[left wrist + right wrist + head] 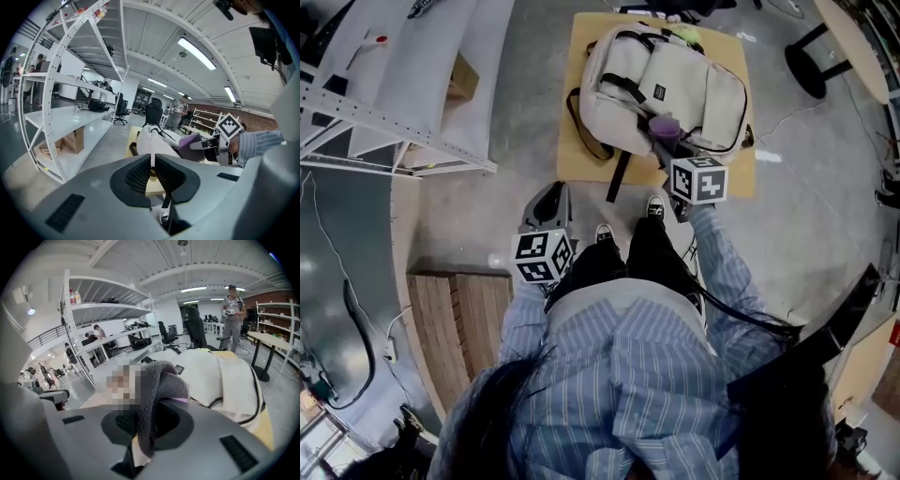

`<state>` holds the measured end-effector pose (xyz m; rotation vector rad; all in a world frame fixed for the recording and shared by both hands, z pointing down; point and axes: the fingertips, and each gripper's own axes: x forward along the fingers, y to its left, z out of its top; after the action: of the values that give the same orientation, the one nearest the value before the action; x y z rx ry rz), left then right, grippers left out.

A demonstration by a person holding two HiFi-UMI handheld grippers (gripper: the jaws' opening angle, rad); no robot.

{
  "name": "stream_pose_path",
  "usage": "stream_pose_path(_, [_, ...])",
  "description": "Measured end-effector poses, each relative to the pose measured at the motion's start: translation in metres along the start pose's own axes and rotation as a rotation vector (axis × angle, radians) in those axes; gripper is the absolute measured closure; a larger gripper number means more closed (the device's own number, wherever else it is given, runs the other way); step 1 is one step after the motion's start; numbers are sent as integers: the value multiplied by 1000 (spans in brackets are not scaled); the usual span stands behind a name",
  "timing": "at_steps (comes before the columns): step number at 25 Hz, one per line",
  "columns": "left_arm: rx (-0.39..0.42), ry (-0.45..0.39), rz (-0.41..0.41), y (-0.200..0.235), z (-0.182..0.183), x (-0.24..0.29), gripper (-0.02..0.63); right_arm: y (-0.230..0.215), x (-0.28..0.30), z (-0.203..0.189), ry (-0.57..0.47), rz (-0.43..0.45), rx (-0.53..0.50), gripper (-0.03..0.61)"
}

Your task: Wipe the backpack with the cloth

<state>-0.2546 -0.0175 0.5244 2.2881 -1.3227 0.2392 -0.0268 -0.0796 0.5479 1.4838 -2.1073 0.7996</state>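
The cream backpack (675,89) lies flat on a small wooden worktop (581,155). The right gripper (664,139) is clamped on a purple-grey cloth (664,124), held at the backpack's near edge. The left gripper (549,204) hangs over the floor (487,216) beside the worktop, its jaws closed together with nothing between them

Ahead of me the backpack (675,89) lies on the counter (581,42), covering most of its top. The cloth (664,125), in the fingers of my right gripper (667,141), touches the backpack's near edge. My left gripper (550,199) hangs nearer me (over the floor, well apart from the backpack). A shelf rack (403,84) stands to the left, with a box (461,80) on a low shelf.
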Motion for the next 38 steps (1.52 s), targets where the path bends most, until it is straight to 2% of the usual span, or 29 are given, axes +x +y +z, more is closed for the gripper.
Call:
stream_pose_path(11, [-46,-39,124,28,1,-21,584,114,62,32,34,232,-124,537])
stream_pose_path(20, [-69,-58,204,43,9,-23,584,167,82,34,100,372,-251,537])
stream_pose_path(29, [-92,-74,225,21,22,14,584,166,72,46,131,487,-355,537])
stream_pose_path(38, [-111,-82,259,-1,33,44,584,94,88,90,176,475,-425,537])
